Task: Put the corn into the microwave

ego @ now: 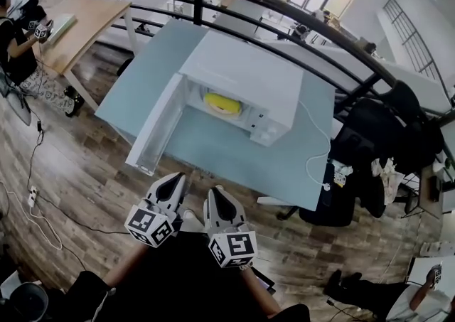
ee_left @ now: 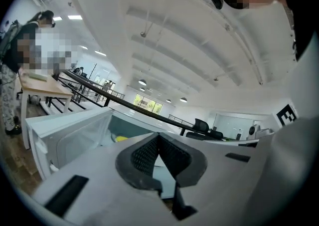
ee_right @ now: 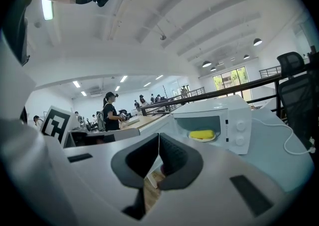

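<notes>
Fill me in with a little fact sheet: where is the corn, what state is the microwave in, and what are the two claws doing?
microwave: white, stands on the pale blue table
door: swung wide open
corn: yellow, lying on a plate inside the microwave
left claw: shut, empty, short of the table
right claw: shut, empty, beside the left claw

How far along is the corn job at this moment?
Done: the corn lies inside the microwave. In hand: nothing; the left gripper and right gripper are both shut and empty, short of the table. Left: perhaps only the door, which stands open.
</notes>
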`<state>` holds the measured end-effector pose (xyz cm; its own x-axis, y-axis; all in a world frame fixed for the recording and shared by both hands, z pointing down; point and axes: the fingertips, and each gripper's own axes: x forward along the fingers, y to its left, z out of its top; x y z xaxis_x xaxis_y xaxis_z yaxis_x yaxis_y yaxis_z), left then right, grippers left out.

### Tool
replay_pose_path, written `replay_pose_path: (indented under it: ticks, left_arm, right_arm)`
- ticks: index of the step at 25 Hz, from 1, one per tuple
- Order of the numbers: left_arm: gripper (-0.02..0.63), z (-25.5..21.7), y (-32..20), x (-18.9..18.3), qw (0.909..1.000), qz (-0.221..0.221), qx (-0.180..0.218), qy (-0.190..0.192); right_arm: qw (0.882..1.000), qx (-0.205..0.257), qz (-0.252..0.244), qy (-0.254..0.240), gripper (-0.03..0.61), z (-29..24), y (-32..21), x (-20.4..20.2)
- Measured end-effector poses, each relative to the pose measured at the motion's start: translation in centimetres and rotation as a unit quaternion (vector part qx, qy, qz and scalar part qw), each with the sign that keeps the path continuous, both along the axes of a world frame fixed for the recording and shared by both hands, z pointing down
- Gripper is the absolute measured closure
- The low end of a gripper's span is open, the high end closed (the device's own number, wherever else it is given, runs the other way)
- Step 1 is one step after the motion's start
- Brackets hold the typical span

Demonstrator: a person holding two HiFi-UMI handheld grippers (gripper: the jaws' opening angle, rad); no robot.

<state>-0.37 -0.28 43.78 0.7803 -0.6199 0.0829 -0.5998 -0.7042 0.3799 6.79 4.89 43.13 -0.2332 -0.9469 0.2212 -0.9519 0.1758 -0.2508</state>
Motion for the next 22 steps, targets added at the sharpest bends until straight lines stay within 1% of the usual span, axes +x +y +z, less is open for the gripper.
replay_pose_path:
  ticks: [2, 5, 9, 12, 17, 22]
  left_arm:
    - [0.611, -0.8, 0.5, -0.8, 0.9998, -0.007, 0.015, 0.007]
    - [0.611, -1.3, 1.4, -1.6, 0.9996, -0.013, 0.023, 0.010]
    - [0.611, -1.8, 1.4, -1.8, 0.9994, -0.007, 0.034, 0.005]
    - [0.611, -2.3, 1.1, -2.1, 0.9989, -0.013, 0.044, 0.000]
    - [0.611, -2.6, 1.3, -2.3, 0.9984, -0.014, 0.054, -0.010]
    - [0.611, -2.3, 1.5, -2.3, 0.9985, -0.016, 0.050, -0.017]
  right_arm:
    - [1.000, 0.007, -0.004, 0.002, 0.569, -0.6, 0.1, -0.4]
    - [1.000, 0.020, -0.007, 0.002, 0.568, -1.3, 0.2, -0.8]
    - [0.999, 0.035, -0.007, -0.002, 0.568, -2.0, -0.1, -1.0]
    - [0.999, 0.044, -0.008, -0.002, 0.569, -2.6, -0.1, -1.4]
    - [0.998, 0.058, -0.009, 0.002, 0.569, -3.1, -0.1, -1.6]
    - [0.998, 0.062, -0.004, 0.005, 0.569, -3.5, 0.1, -1.4]
